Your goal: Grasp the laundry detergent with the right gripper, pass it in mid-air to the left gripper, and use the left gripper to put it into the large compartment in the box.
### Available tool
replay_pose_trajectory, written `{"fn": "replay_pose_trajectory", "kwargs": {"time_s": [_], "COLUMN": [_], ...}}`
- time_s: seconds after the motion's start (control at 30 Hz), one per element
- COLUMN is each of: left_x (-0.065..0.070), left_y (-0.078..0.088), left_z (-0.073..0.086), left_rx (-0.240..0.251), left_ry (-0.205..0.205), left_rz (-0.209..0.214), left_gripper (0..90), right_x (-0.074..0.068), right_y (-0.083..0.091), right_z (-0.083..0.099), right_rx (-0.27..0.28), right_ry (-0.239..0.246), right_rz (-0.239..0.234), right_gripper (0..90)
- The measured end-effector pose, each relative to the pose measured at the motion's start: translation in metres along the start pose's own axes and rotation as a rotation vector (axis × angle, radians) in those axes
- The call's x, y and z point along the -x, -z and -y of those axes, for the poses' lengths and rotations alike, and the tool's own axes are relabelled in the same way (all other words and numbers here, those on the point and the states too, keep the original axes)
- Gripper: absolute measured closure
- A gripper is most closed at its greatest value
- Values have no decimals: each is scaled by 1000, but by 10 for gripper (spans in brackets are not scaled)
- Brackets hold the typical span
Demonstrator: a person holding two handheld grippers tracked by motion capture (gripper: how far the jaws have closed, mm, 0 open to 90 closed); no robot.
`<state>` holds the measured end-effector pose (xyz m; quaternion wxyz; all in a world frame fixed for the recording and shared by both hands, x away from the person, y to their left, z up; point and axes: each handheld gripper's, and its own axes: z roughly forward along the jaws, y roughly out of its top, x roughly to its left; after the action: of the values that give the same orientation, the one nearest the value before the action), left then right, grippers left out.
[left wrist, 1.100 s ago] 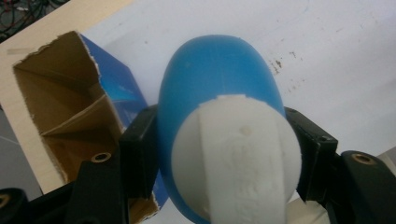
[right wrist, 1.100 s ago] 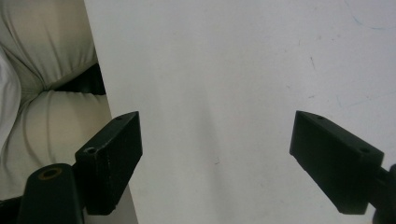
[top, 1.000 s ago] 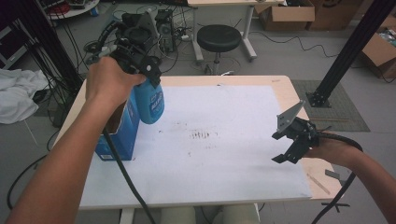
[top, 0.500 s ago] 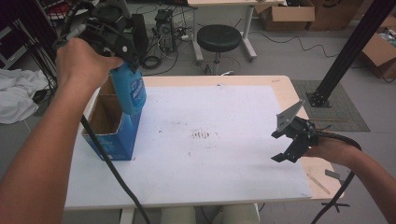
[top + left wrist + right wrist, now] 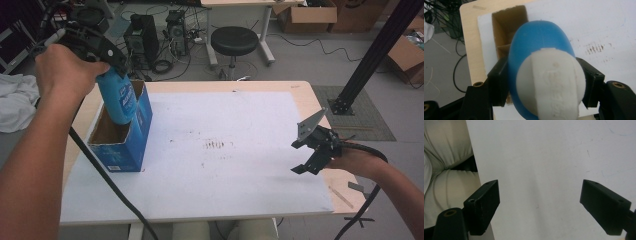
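A blue bottle (image 5: 118,102) with a white cap (image 5: 551,83) hangs upright over the open top of a blue cardboard box (image 5: 125,145) at the table's left. My left gripper (image 5: 107,55) is shut on the bottle near its top, its black jaws pressed against both sides of the bottle (image 5: 539,50). The bottle's lower end sits just inside the box mouth (image 5: 509,30). At the right edge of the white board my right gripper (image 5: 306,156) stands open just above the surface, nothing between its fingers (image 5: 486,202).
The white board (image 5: 225,150) covers most of the wooden table (image 5: 305,97) and bears a few dark smudges (image 5: 216,145). Behind the table stand a black stool (image 5: 234,40), computer gear and cables. A black frame post (image 5: 370,55) rises at the right.
My left gripper has carried the bottle up and back, then lowered it so its base enters the open box. The right gripper has stayed in place, open.
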<state>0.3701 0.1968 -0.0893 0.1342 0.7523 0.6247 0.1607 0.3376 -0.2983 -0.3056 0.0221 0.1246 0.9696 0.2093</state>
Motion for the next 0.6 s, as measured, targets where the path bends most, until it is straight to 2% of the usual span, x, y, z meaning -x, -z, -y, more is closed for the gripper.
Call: {"fn": "replay_pose_trajectory", "kwargs": {"time_s": [0.33,0.6], "left_x": [-17,-25], "left_y": [-14,-37], "left_z": [7,15], "left_rx": [-6,-11], "left_ry": [47,63], "left_rz": [-39,-36], "left_gripper": [381,381], "right_x": [0,0], "right_y": [-1,-3], "right_z": [3,3], "right_rx": [5,9], "right_ry": [-11,-12], "right_rz": [2,1], "right_gripper": [160,163]}}
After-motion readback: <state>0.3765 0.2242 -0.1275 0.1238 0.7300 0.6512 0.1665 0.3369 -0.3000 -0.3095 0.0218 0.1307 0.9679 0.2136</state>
